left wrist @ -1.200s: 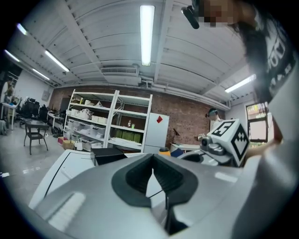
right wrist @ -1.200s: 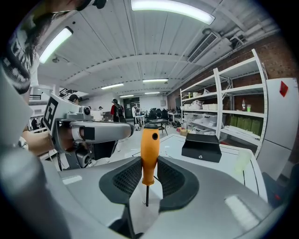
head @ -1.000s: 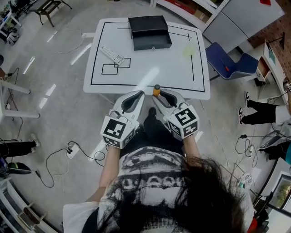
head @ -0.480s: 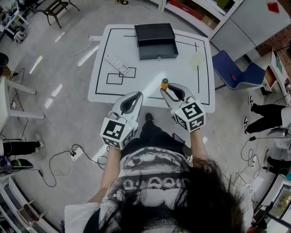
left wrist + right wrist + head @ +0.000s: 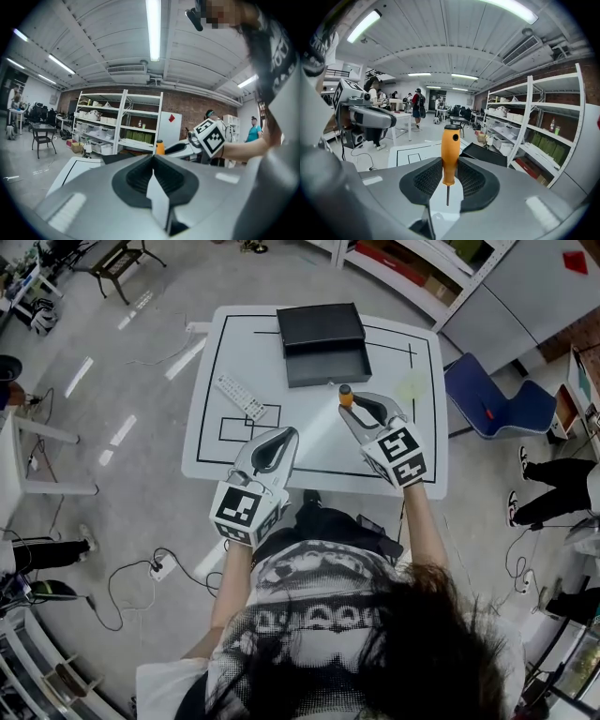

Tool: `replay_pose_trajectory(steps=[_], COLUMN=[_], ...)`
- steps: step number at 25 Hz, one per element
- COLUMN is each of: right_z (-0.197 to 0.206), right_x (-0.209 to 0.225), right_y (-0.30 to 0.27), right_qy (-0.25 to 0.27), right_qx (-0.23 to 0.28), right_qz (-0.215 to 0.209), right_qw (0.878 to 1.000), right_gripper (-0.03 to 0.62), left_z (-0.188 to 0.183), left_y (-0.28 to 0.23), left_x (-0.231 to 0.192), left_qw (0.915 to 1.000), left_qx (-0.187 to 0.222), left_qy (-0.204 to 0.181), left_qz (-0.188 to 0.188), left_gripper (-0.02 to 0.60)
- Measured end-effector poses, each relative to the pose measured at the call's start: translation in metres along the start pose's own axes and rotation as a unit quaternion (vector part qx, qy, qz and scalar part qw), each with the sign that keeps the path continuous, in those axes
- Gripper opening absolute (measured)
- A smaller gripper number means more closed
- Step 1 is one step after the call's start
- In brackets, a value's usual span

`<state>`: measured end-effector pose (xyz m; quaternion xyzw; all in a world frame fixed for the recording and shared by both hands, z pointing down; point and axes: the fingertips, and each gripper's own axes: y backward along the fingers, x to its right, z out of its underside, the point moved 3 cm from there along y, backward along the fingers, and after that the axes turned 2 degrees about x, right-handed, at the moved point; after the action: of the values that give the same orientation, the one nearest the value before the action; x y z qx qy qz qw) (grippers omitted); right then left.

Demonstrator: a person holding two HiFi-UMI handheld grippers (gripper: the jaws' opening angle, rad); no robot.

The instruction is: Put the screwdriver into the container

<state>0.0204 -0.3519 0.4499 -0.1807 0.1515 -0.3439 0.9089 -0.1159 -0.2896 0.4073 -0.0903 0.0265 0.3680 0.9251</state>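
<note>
An orange-handled screwdriver (image 5: 346, 395) is clamped in my right gripper (image 5: 353, 409), handle pointing away from me, thin shaft back between the pads. In the right gripper view the screwdriver (image 5: 450, 157) stands upright in the shut jaws (image 5: 450, 165). The black container (image 5: 325, 365) sits at the table's far side, its open tray just beyond and left of the handle; the same container (image 5: 485, 153) shows past the right jaw. My left gripper (image 5: 279, 437) hovers at the table's near edge, shut and empty, and its jaws (image 5: 153, 158) hold nothing.
The white table (image 5: 394, 442) has black taped lines and a small taped square. A remote control (image 5: 242, 397) lies left of centre. A blue chair (image 5: 492, 399) stands right of the table. Cables and a power strip (image 5: 155, 568) lie on the floor at left.
My right gripper has carried the screwdriver forward from the table's near edge to just short of the container. The left gripper has hardly moved.
</note>
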Motion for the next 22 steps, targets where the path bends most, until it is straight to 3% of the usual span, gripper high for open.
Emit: replay_pose_trajectory(steps=[9, 15, 22], right_z=[0.004, 0.016, 0.049], right_x=[0.063, 0.099, 0.116], right_y=[-0.063, -0.111, -0.168], right_qy=[0.102, 0.173, 0.209], right_qx=[-0.067, -0.123, -0.191], right_qz=[-0.021, -0.042, -0.09], right_qw=[0.992, 0.976, 0.955], right_gripper=[0.101, 0.101, 0.101], left_z=[-0.006, -0.003, 0.0], left_y=[-0.038, -0.053, -0.061], left_x=[-0.021, -0.035, -0.057], left_qw=[0.9999, 0.9998, 0.9995], left_qx=[-0.01, -0.02, -0.027], left_qy=[-0.003, -0.001, 0.005], left_qz=[0.006, 0.001, -0.017], left_gripper=[0.0, 0.0, 0.0])
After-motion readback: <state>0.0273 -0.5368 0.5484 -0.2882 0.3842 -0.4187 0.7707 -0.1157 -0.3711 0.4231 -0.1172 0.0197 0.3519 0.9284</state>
